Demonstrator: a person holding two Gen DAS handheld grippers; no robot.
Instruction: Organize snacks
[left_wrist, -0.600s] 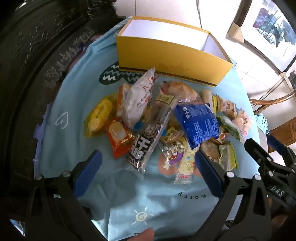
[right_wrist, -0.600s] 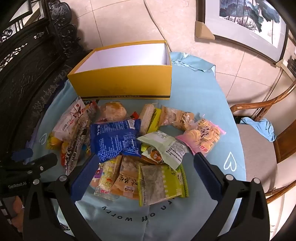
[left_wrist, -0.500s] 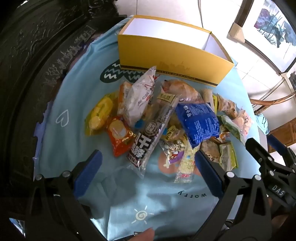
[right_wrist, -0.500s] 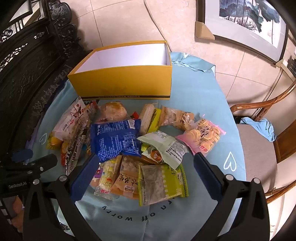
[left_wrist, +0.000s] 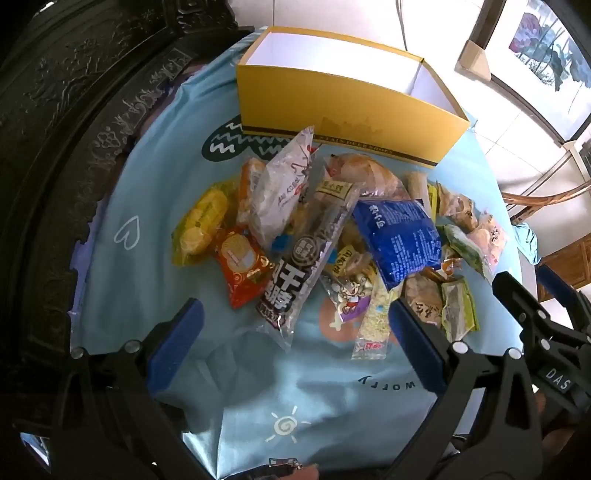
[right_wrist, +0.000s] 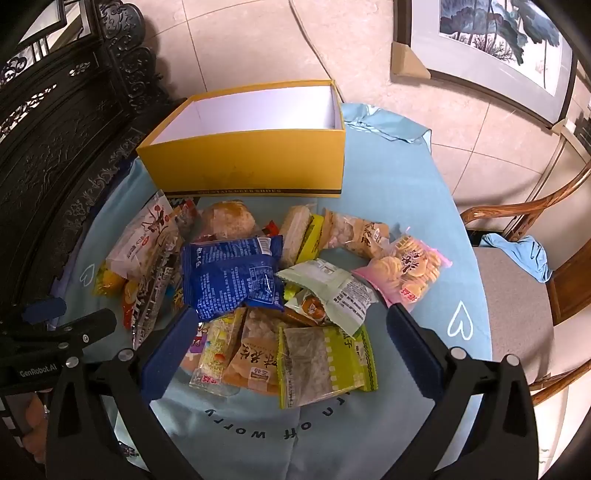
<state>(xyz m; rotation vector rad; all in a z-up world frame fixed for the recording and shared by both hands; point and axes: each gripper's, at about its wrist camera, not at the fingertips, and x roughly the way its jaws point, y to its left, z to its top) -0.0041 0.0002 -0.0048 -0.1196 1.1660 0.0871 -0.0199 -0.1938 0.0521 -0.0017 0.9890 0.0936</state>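
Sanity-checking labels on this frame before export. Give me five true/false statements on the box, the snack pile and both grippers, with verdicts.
1. The yellow box has snacks in it. False: the part of its white interior that shows is bare, and all the packets lie on the cloth in front of it.
2. The blue packet lies on top of other snacks in the pile. True.
3. The right gripper is clamped on the green packet. False: its jaws stand wide open above the pile and hold nothing.
4. The left gripper is open and holds nothing. True.
5. The pink packet of round crackers sits at the pile's edge nearest the chair. True.
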